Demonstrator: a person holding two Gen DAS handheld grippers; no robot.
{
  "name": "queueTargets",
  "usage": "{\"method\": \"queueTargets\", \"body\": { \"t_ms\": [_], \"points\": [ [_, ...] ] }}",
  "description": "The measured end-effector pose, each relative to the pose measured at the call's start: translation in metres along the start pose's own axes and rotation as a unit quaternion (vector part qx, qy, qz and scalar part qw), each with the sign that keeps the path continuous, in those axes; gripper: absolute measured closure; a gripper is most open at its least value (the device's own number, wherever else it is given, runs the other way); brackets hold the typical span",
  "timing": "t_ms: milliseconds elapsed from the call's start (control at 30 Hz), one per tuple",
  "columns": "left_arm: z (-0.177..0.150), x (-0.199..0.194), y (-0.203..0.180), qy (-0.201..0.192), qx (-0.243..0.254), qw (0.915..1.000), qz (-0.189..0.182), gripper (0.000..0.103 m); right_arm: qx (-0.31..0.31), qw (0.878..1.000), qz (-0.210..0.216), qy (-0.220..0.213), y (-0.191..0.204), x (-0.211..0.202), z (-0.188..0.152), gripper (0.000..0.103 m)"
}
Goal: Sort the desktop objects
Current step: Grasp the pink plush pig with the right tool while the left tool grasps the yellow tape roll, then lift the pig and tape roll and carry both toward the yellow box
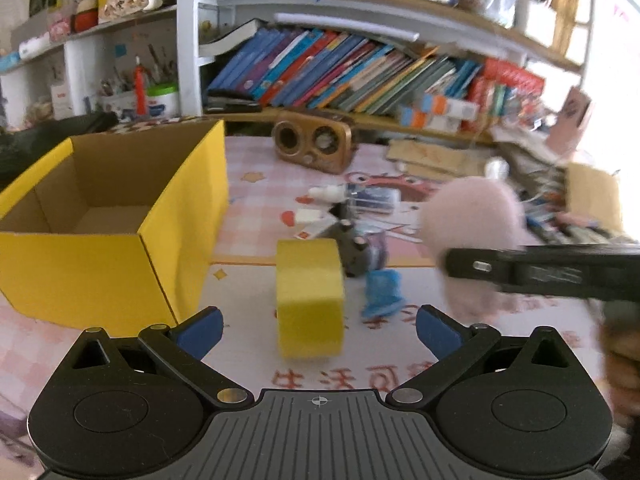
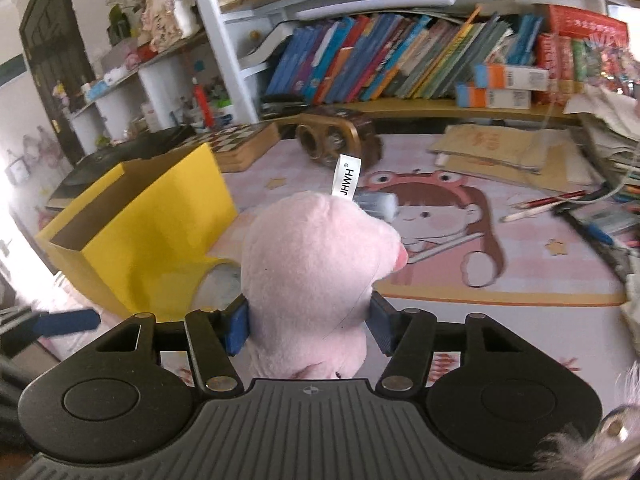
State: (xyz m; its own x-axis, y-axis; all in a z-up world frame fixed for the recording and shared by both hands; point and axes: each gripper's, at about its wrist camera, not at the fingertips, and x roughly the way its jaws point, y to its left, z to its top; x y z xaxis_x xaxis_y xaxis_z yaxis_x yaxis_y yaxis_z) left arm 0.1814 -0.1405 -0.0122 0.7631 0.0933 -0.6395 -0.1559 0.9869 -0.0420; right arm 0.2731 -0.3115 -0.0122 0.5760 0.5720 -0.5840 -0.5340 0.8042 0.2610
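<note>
Now, right gripper: our right gripper (image 2: 308, 328) pinches the pink plush toy (image 2: 316, 272) between its blue pads, which press into the toy's sides.
Plush toy: it is lifted off the table (image 2: 520, 320), its white label (image 2: 346, 178) sticking up at the top; from the left wrist view we see it blurred, with the black gripper finger across it.
Left gripper: our left gripper (image 1: 319, 330) is spread wide with nothing between its pads; the yellow tape roll (image 1: 310, 298) stands on edge on the table just ahead of it.
Yellow box (image 1: 100, 240): open at the top, it sits on the table to the left of the tape roll; we see only bare cardboard inside.
Small things: behind the tape roll lie a dark object (image 1: 356, 252), a blue piece (image 1: 382, 292) and a white bottle (image 1: 352, 194), too blurred for us to name closely.
Background: a brown speaker (image 1: 314, 144) stands at the back of the table under a shelf of books (image 1: 340, 72).
</note>
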Motion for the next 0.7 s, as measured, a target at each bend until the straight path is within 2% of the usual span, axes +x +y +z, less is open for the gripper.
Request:
{"method": "queueTargets", "body": {
  "t_ms": [67,167,233,267,300,333,500,700],
  "points": [
    [0.002,0.012,-0.003,0.002,0.004,0.9997,0.024,0.003,0.004,1.0,-0.006,0.004,-0.006,-0.002,0.0,0.045],
    [0.004,0.025,-0.007,0.008,0.004,0.9992,0.039,0.018,0.011,1.0,-0.011,0.007,-0.016,-0.005,-0.002,0.044],
    [0.002,0.034,-0.009,0.013,0.009,0.9987,0.048,0.038,0.011,1.0,-0.012,0.011,-0.02,-0.006,-0.004,0.044],
    [0.001,0.036,-0.009,0.015,0.01,0.9985,0.051,0.044,0.011,1.0,-0.012,0.014,-0.022,-0.006,-0.005,0.044],
    [0.0,0.039,-0.009,0.018,0.009,0.9984,0.053,0.059,0.009,1.0,-0.012,0.017,-0.022,-0.005,-0.006,0.044],
    [-0.002,0.041,-0.008,0.022,0.009,0.9984,0.052,0.062,0.006,1.0,-0.011,0.02,-0.022,-0.005,-0.007,0.044],
    [-0.002,0.039,-0.007,0.019,0.009,0.9987,0.046,0.062,-0.006,0.999,-0.003,0.031,-0.022,-0.004,-0.011,0.044],
    [0.002,0.02,0.001,0.001,-0.023,0.999,0.038,0.062,-0.011,0.999,0.009,0.037,-0.02,-0.003,-0.013,0.044]
  ]
}}
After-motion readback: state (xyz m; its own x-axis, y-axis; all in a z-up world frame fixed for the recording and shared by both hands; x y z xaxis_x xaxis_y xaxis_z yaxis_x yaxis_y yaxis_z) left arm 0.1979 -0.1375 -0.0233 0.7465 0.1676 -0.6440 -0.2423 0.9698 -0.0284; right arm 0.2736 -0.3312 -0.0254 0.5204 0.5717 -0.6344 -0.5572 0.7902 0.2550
